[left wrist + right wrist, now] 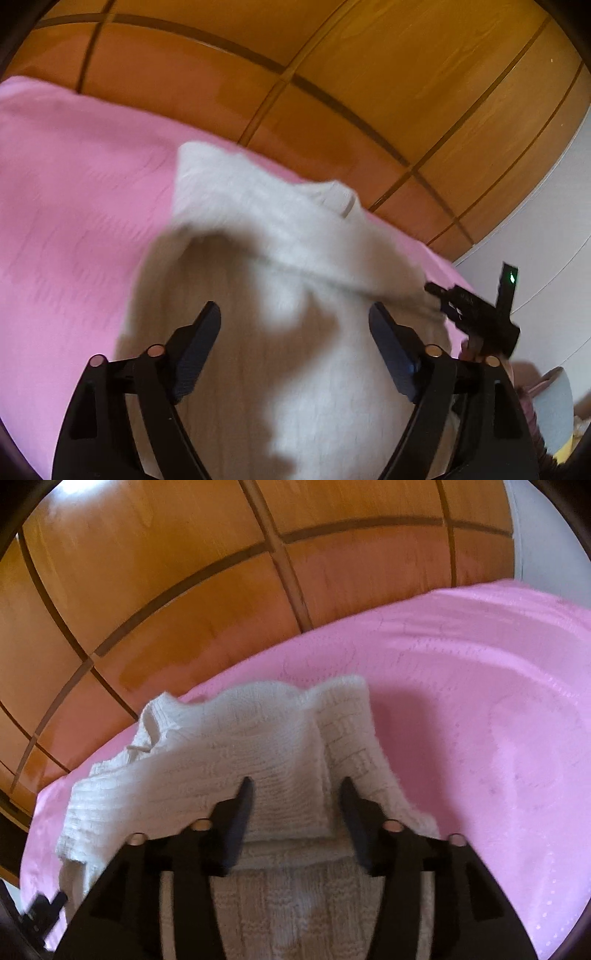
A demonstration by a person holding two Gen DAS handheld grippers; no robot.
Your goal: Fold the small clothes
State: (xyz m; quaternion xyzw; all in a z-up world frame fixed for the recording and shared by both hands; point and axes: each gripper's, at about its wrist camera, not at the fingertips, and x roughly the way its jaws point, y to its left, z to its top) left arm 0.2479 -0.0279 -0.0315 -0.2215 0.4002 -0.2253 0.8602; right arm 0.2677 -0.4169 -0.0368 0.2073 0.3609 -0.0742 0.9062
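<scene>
Black fingers of left gripper [294, 317] standing apart, gripping nothing, hovering over white knit garment [266, 266]. Right gripper [296, 794] also spread wide, clamping nothing. You are working garment lying on pink bedspread [480, 701], one flap [258, 746] already folded over. Judging it soft, light, floppy, stretchy: pinch doubled edge or corner, not single loose layer.

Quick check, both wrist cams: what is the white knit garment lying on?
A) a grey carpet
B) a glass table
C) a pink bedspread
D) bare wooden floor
C: in both wrist views the white knit garment lies on a pink bedspread, with wooden cabinet doors behind; the left gripper and right gripper are both open over it.
</scene>
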